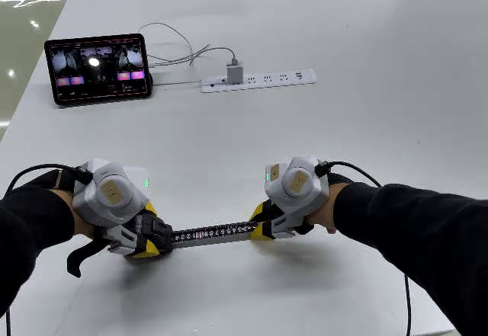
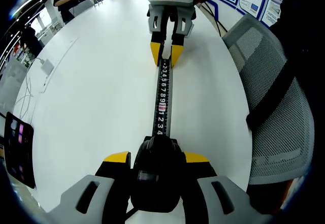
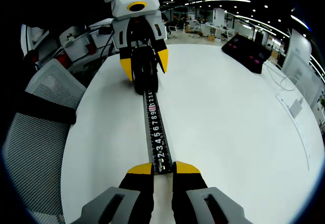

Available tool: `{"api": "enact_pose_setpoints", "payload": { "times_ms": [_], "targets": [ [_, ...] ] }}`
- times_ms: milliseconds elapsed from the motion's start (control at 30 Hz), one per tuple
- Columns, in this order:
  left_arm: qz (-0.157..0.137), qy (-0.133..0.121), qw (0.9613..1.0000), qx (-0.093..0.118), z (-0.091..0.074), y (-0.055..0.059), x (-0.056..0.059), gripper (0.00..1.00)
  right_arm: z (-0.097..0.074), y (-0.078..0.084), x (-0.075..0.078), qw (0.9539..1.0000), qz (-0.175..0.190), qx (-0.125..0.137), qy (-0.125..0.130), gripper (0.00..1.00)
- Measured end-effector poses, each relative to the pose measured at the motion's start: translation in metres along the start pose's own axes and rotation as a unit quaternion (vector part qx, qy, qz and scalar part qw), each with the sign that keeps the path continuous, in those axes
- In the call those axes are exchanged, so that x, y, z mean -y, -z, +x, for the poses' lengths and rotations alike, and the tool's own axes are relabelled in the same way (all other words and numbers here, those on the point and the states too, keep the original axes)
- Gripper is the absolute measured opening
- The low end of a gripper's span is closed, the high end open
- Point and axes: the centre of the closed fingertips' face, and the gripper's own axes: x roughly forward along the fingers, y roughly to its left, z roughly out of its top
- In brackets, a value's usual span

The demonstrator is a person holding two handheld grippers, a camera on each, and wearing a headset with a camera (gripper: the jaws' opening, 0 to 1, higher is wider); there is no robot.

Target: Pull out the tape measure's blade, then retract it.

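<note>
Hidden from view: The black tape measure case [image 1: 162, 234] is mostly covered by the left gripper [image 1: 156, 238] in the head view. The tip of the blade [image 1: 213, 234] disappears between the right gripper's [image 1: 259, 231] yellow tips. Both hands are largely masked by the grey gripper bodies.
Hard to read: The blade's numerals blur in the head view and are clearer in the gripper views. Whether the blade rests on the white table [image 1: 343, 130] or hangs just above it cannot be told.
Blade's line: Drawn out, printed face up, with its long axis running left to right along the table's near edge. It rises slightly toward the right, from the case's mouth to the right gripper.
Tape measure's place: Low over the table's front, between the two grippers, the case at the left end.
Left gripper: The jaws are closed around the case's sides, with the case wedged between them in the left gripper view.
Right gripper: The jaws are nearly together, pinching the blade's far end.
Arms: Two dark sleeves [image 1: 415, 233] come in from either side, the grippers facing one another.
Background: A lit tablet [image 1: 97, 68] and a power strip [image 1: 259, 81] lie well behind, and a mesh chair [image 2: 274, 122] stands beside the table.
</note>
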Motion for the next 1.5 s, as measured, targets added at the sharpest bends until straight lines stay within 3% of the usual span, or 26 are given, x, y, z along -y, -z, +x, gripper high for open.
{"api": "enact_pose_setpoints", "payload": {
  "times_ms": [1500],
  "targets": [
    [-0.002,0.000,1.0000,0.003,0.000,0.000,0.000,0.33,-0.012,0.016,0.003,1.0000,0.001,-0.008,0.004,0.09]
  ]
}}
